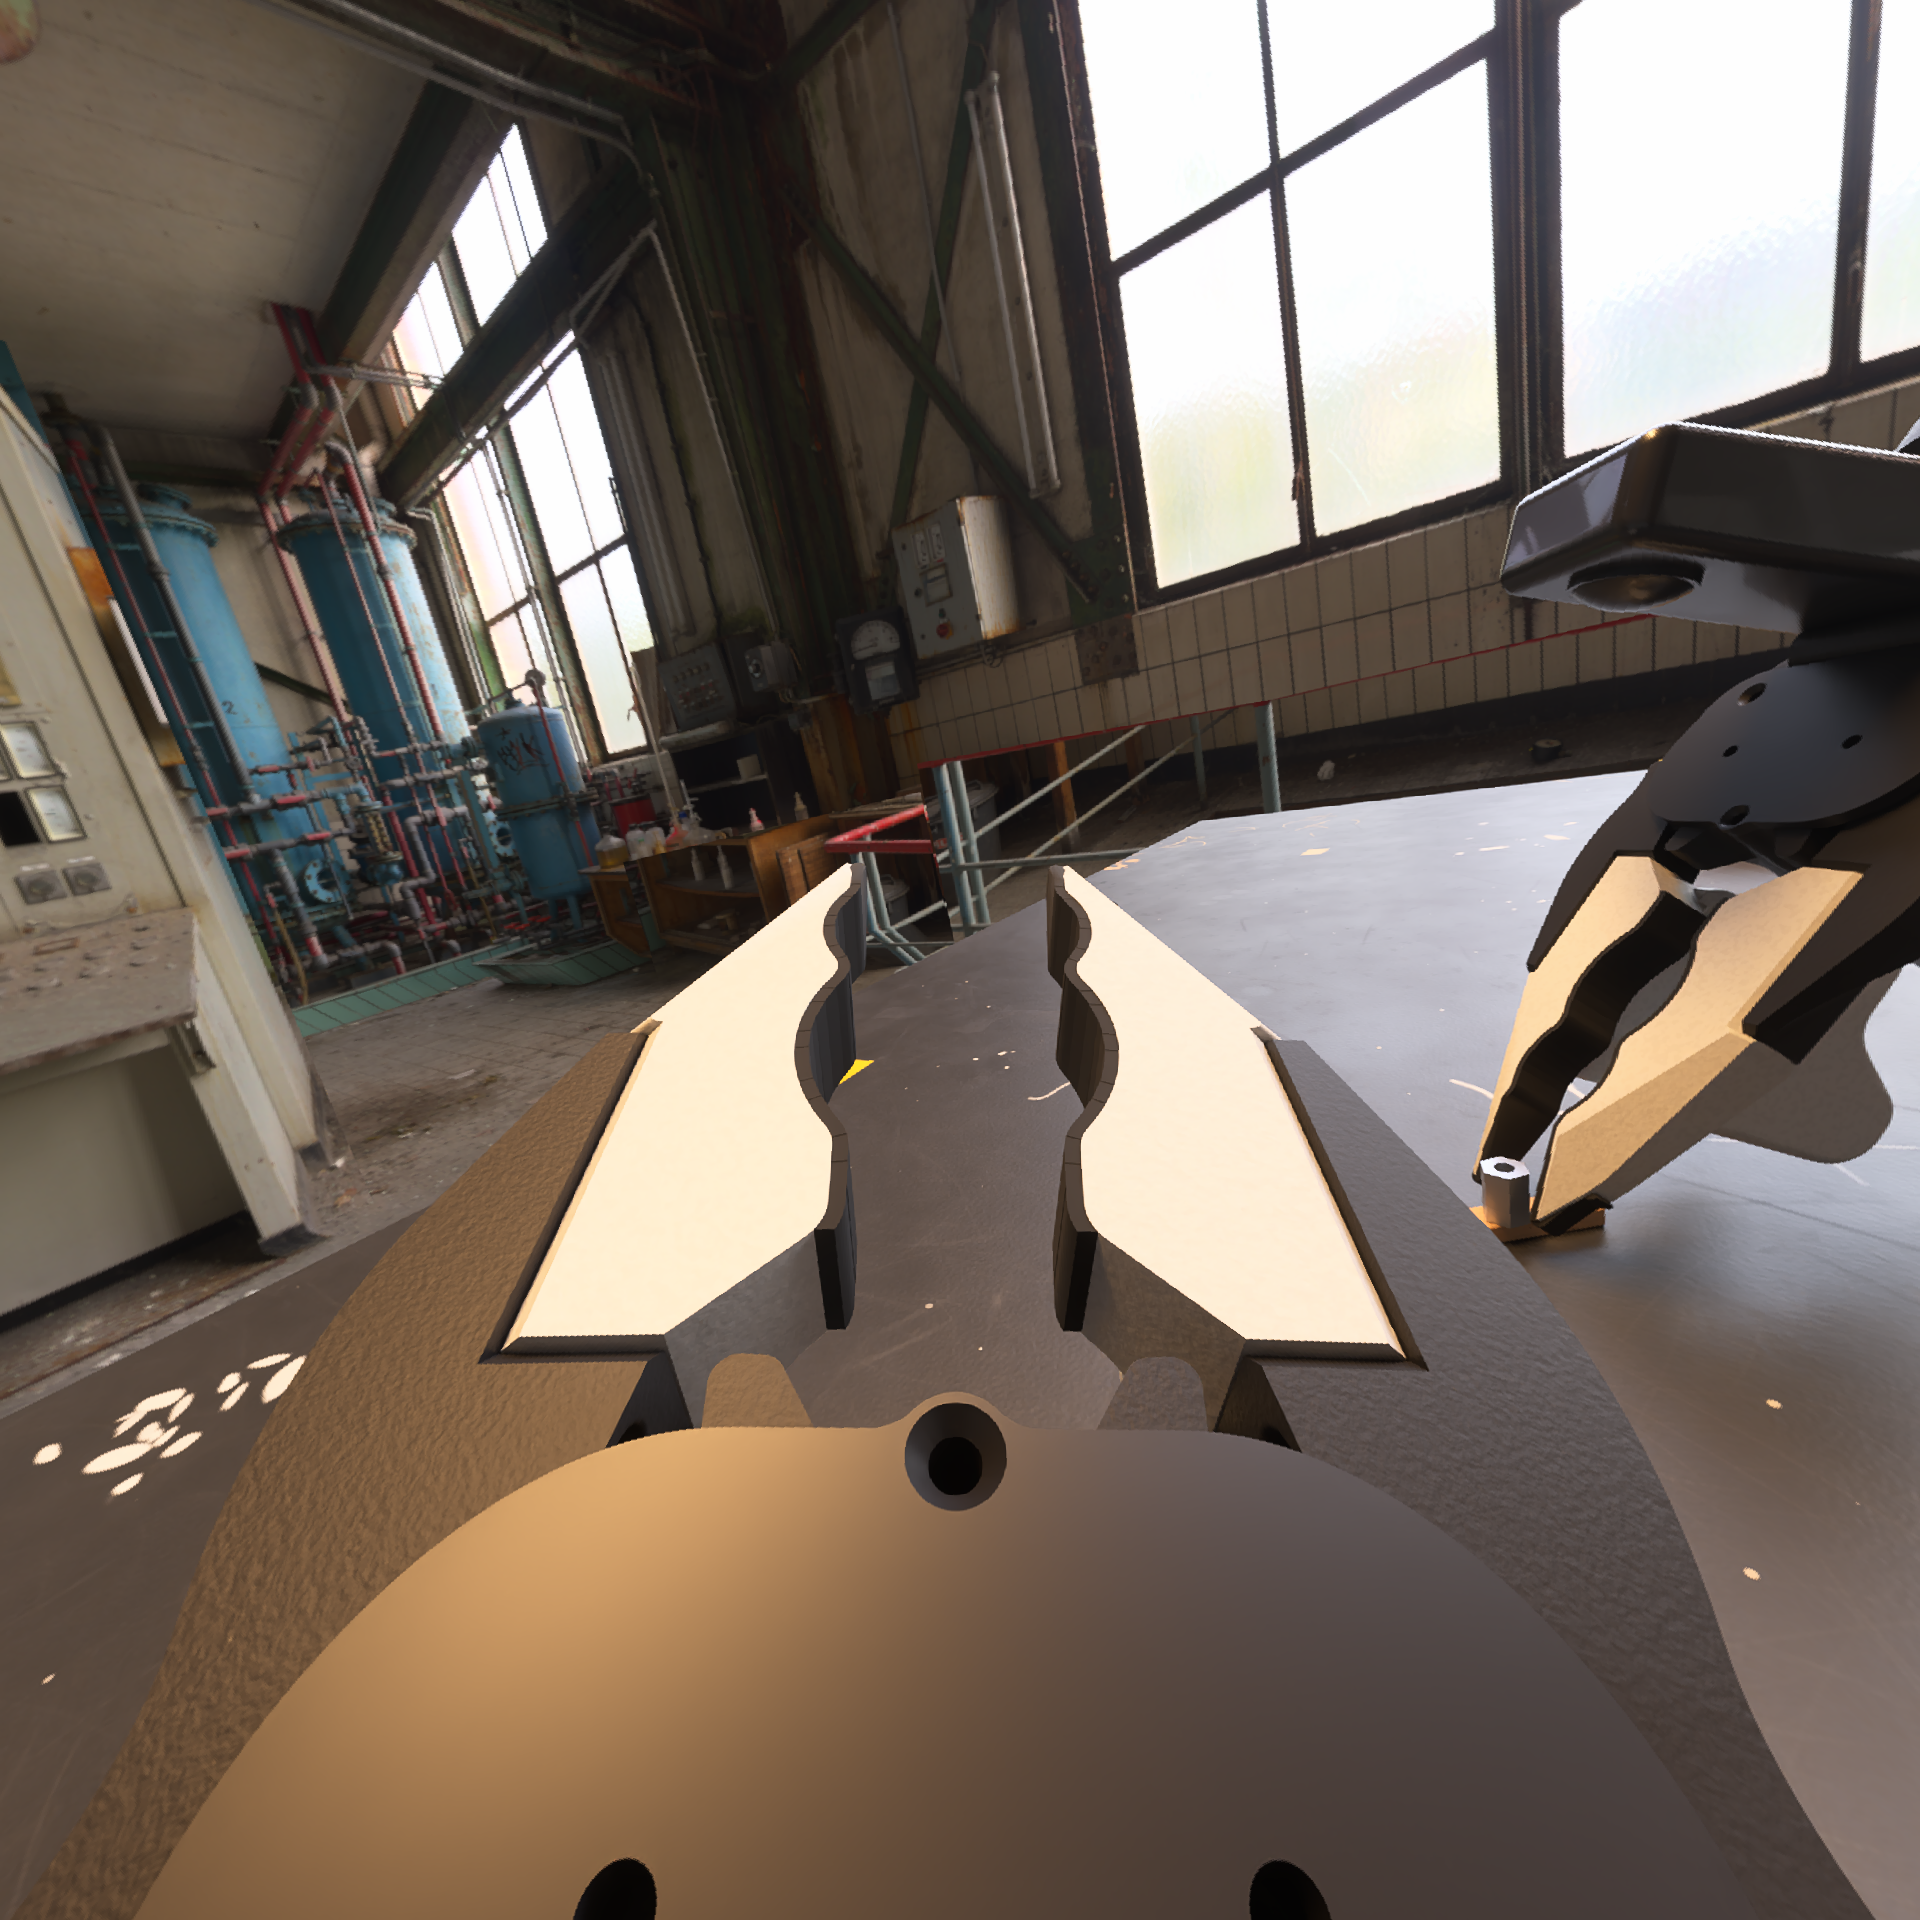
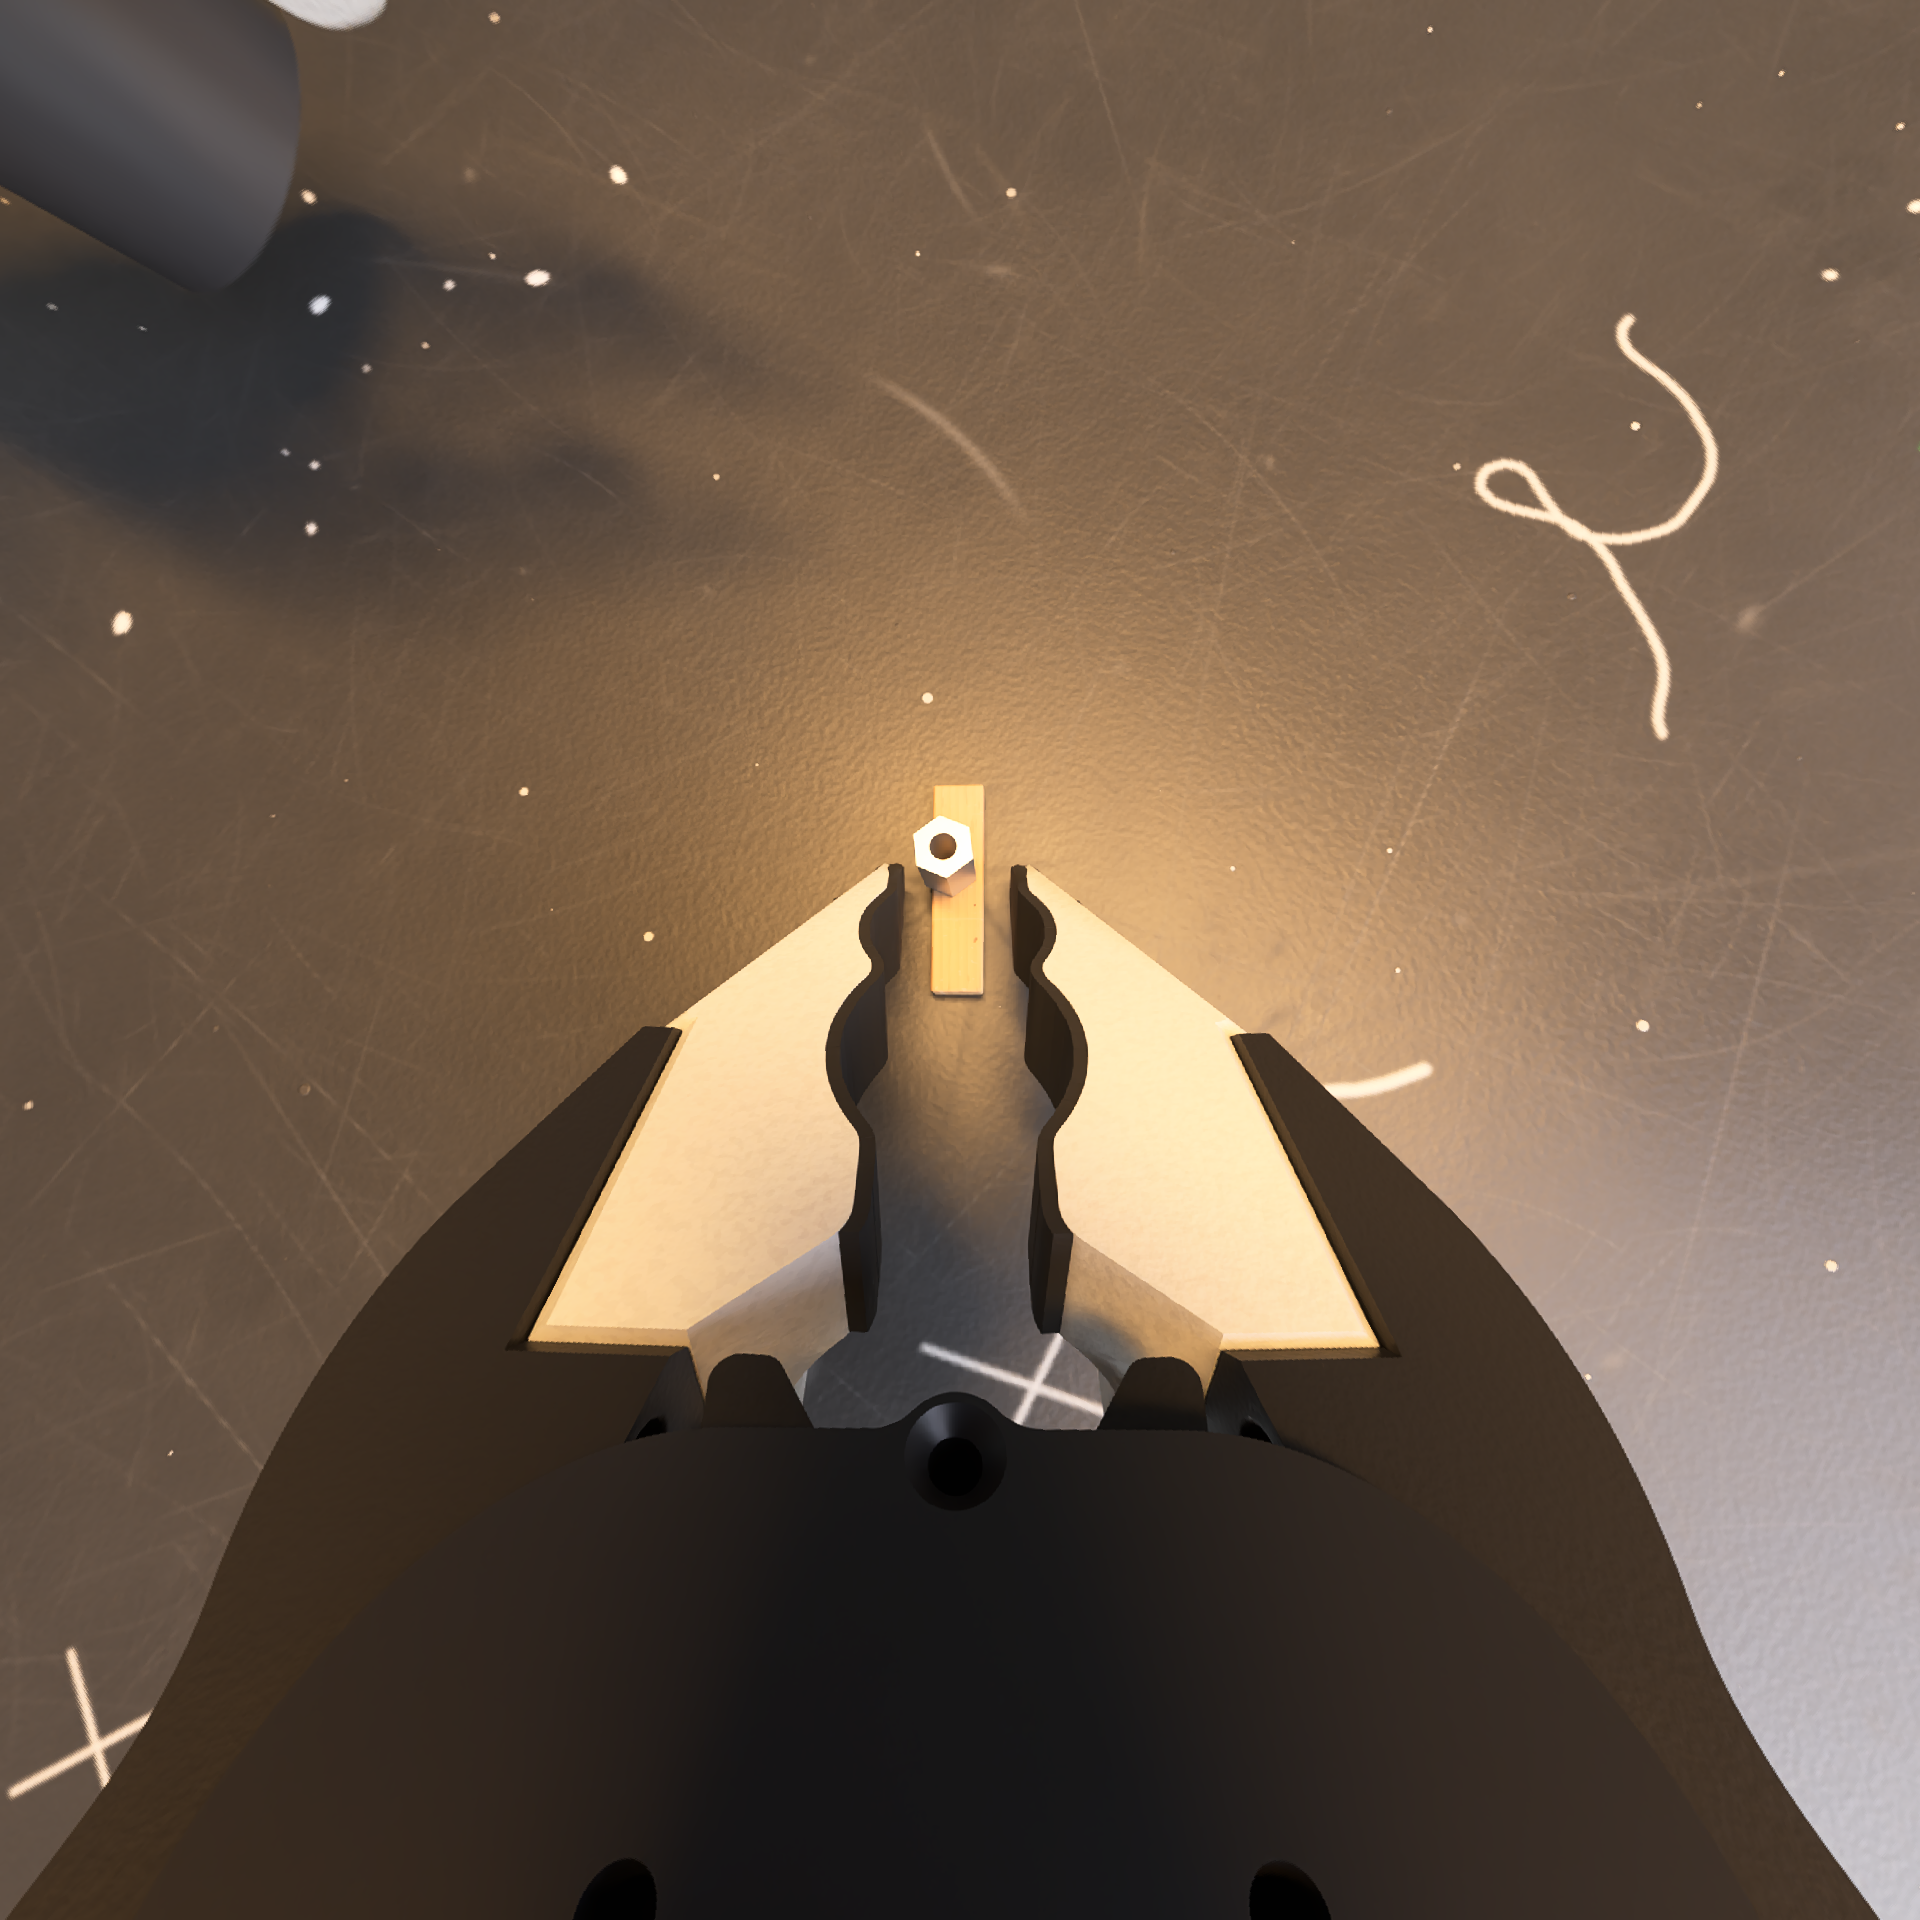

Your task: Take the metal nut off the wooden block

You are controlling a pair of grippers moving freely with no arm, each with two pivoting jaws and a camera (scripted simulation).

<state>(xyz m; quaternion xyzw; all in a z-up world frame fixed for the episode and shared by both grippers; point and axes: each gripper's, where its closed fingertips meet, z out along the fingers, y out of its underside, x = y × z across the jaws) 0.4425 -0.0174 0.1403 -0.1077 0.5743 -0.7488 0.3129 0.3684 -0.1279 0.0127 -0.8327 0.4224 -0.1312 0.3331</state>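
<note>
A small metal hex nut (image 2: 943,854) stands upright on the far half of a thin wooden block (image 2: 958,951) that lies flat on the dark table. My right gripper (image 2: 956,873) is open and points down at them. Its fingertips (image 2: 891,883) straddle the block just short of the nut, without visible contact. In the left wrist view the right gripper (image 1: 1519,1195) reaches the nut (image 1: 1503,1188) and the block (image 1: 1507,1231) at the right. My left gripper (image 1: 954,883) is open and empty, low over the table, well to the left of the nut.
The dark scratched table (image 1: 1351,935) carries white chalk marks (image 2: 1621,520). Its far edge (image 1: 977,925) runs just beyond my left fingertips, with a factory hall behind. A dark rounded body (image 2: 156,135) hangs at the top left of the right wrist view.
</note>
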